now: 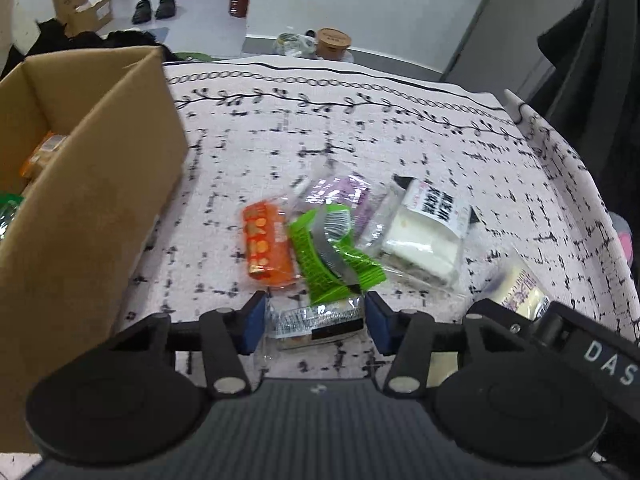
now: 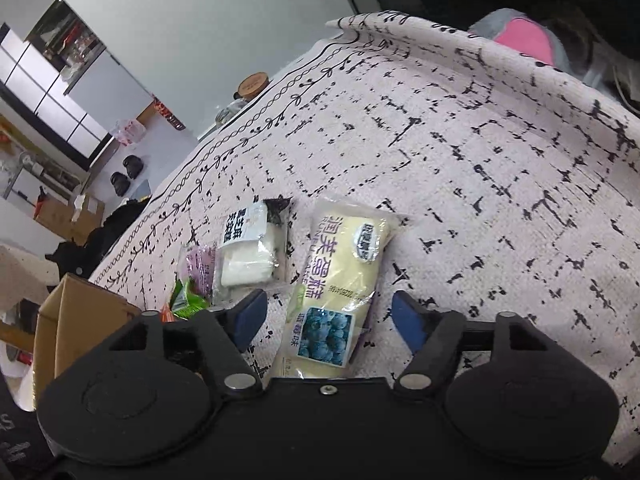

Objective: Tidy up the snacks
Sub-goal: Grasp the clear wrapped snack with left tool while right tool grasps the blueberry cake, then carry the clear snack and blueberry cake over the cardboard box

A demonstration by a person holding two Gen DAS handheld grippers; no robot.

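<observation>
Several snack packs lie on the patterned tablecloth: an orange pack, a green pack, a purple pack and a white pack with a black label. My left gripper has both blue pads against a clear-wrapped dark snack, low over the cloth. To its left stands an open cardboard box with snacks inside. In the right wrist view my right gripper is open, its fingers either side of a long yellow blueberry pack, apart from it. The white pack lies just left.
The table's far edge runs along the black vine border, with a wooden-lidded jar beyond it. A grey and pink soft item sits past the right corner. Bare cloth lies to the right of the yellow pack. Boxes and shoes are on the floor behind.
</observation>
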